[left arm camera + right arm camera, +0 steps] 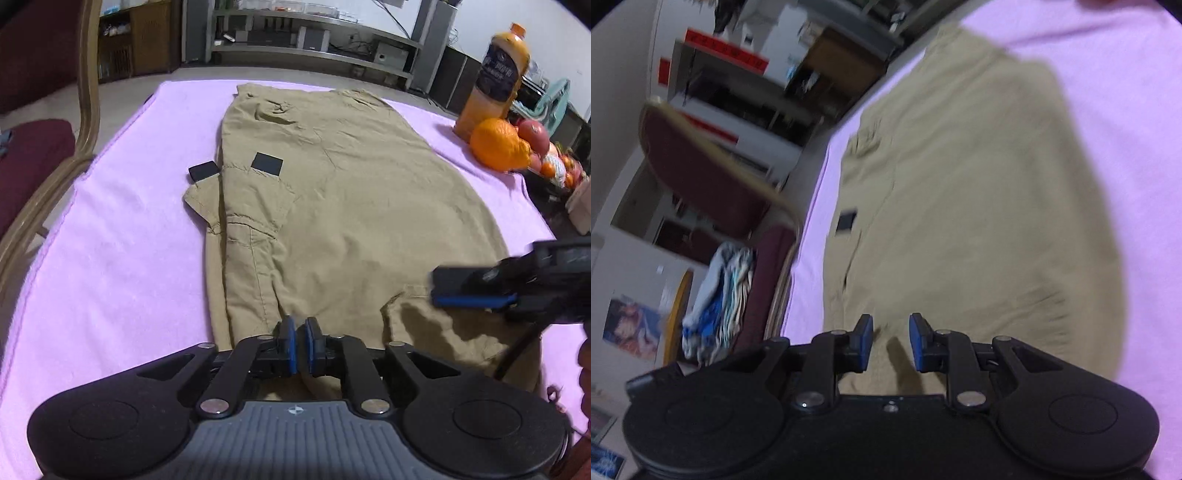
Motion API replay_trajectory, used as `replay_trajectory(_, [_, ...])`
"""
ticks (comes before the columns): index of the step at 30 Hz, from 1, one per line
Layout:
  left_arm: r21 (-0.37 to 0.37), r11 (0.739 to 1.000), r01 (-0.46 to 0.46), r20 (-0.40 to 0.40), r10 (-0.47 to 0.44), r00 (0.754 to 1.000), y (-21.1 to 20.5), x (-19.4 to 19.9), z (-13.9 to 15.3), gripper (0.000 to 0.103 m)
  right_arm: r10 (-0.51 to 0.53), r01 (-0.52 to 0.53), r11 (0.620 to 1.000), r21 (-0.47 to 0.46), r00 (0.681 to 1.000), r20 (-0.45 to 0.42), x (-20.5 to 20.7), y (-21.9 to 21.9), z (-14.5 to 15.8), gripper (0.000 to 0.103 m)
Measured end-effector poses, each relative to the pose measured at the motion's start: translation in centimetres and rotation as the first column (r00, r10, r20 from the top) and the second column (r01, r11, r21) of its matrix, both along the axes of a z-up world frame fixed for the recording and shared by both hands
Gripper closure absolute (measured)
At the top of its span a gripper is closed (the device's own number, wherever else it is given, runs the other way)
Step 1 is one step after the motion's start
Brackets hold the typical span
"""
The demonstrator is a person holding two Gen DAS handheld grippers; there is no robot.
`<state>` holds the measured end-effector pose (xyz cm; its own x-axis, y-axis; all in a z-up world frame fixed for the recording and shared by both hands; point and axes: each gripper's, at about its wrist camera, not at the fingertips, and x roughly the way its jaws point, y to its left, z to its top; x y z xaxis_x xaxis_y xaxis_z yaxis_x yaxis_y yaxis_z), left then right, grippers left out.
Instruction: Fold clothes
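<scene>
Khaki cotton, matte and lightly creased, covers the middle of the left wrist view: the trousers lie flat on a table under a soft, nappy lilac cloth. The waistband sits toward the top centre of the frame, and the lower end reaches the bottom centre. A cargo pocket with stitched seams and a square black patch shows at centre left, and a second black patch peeks out just beside the garment's left edge. The broad, rounded outline suggests the legs may already be laid one over the other, though the pictures do not settle that. Folding end to end looks left to do, since the garment lies at full length.

The left gripper at bottom centre has its blue-padded fingers nearly together, pinching a ridge of the near hem. The right gripper has its fingers parted with nothing between them. It hovers over the cloth at the lower right of the left wrist view, beside a turned-up corner of fabric. The right wrist view is blurred.

A glossy orange juice bottle and waxy fruit stand at the upper right, well apart from the trousers.
</scene>
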<state>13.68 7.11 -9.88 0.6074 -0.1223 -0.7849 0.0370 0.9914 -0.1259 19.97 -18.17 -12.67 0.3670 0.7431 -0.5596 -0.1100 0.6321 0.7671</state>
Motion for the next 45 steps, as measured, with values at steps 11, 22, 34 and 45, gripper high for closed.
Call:
replay_trajectory(11, [-0.041, 0.999, -0.029, 0.019, 0.030, 0.999, 1.7, -1.1, 1.1, 0.092, -0.385, 0.385, 0.923, 0.006, 0.922, 0.041, -3.3, -8.7, 4.2, 0.093])
replay_trajectory(22, [-0.279, 0.958, -0.060, 0.038, 0.074, 0.997, 4.4, -8.9, 6.0, 0.067, -0.366, 0.351, 0.926, 0.139, 0.925, 0.103, -13.4, -11.0, 12.0, 0.036])
replay_trajectory(34, [-0.449, 0.876, -0.176, -0.207, 0.090, 0.974, 4.9, -7.6, 0.2, 0.060, -0.229, 0.230, 0.973, -0.003, 0.966, -0.116, -11.9, -5.4, 3.1, 0.036])
replay_trajectory(45, [-0.434, 0.901, -0.007, -0.160, -0.069, 0.985, 0.6, -6.1, -0.8, 0.058, -0.162, 0.164, 0.986, 0.004, 0.975, -0.151, -12.0, -4.2, 1.1, 0.052])
